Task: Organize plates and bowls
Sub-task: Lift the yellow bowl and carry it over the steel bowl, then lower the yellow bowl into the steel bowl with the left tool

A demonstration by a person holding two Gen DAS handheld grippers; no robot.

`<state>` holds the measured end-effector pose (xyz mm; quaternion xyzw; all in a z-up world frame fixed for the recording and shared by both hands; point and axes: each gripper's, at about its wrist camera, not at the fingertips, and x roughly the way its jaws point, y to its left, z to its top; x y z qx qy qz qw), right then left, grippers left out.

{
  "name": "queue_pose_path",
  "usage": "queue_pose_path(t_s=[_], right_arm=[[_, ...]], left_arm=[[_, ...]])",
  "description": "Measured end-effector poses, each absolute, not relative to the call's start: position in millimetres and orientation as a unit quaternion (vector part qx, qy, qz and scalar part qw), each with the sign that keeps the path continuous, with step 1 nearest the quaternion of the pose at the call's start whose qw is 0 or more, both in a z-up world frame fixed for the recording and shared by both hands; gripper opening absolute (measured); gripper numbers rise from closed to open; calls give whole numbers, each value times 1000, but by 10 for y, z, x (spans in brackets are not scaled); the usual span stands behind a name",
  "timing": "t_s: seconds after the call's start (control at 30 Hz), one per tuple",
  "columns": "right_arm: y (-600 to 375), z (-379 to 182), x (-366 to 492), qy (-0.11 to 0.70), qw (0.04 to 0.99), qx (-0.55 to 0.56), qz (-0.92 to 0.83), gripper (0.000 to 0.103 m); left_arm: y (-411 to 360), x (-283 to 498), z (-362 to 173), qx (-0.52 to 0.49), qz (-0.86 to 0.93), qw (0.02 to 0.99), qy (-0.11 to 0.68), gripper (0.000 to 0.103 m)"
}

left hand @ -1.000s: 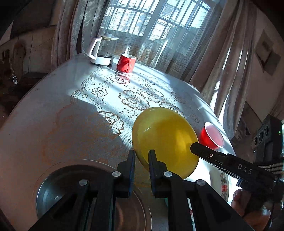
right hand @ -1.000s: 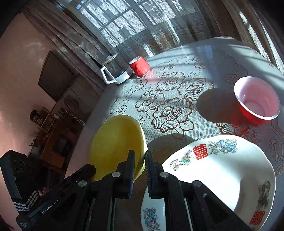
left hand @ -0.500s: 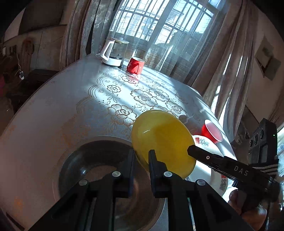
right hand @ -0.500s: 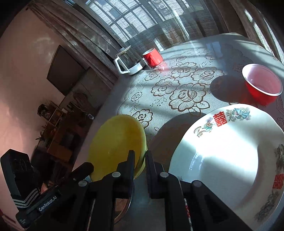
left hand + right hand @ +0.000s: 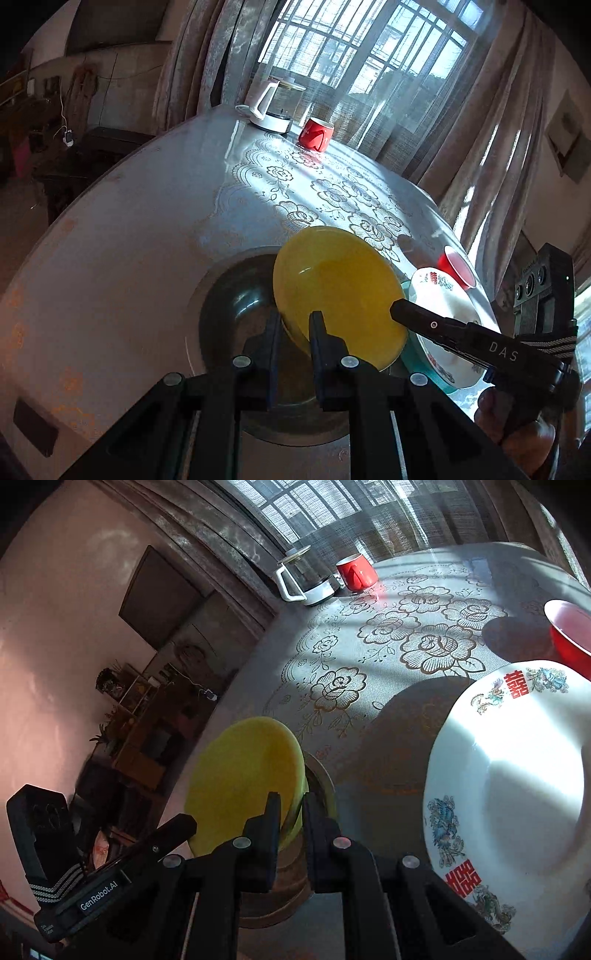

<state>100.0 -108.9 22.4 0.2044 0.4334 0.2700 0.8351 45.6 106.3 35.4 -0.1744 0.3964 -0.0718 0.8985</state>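
Yellow plate [image 5: 340, 291], glossy, round, shallow, tilted above the metal basin [image 5: 236, 306], rim clamped by left gripper [image 5: 293, 325] and right gripper [image 5: 291, 808], white patterned plate [image 5: 517, 775] beside the basin.

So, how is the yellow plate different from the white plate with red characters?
The yellow plate is plain; the white plate carries red characters and coloured motifs on its rim. The yellow plate is tilted in the air above a metal basin, clamped at its rim by the left hand-held gripper and the right hand-held gripper; the white plate lies flat on the table, untouched. The yellow plate looks smaller. Both are round.
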Motion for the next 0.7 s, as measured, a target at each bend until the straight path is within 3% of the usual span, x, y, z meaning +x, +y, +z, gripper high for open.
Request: queue_pose_path(t_s=[0.7], right_arm=[[-844, -16, 928, 475, 822, 165, 269, 13]], left_arm=[[1224, 379, 74, -184, -58, 880, 435, 15]])
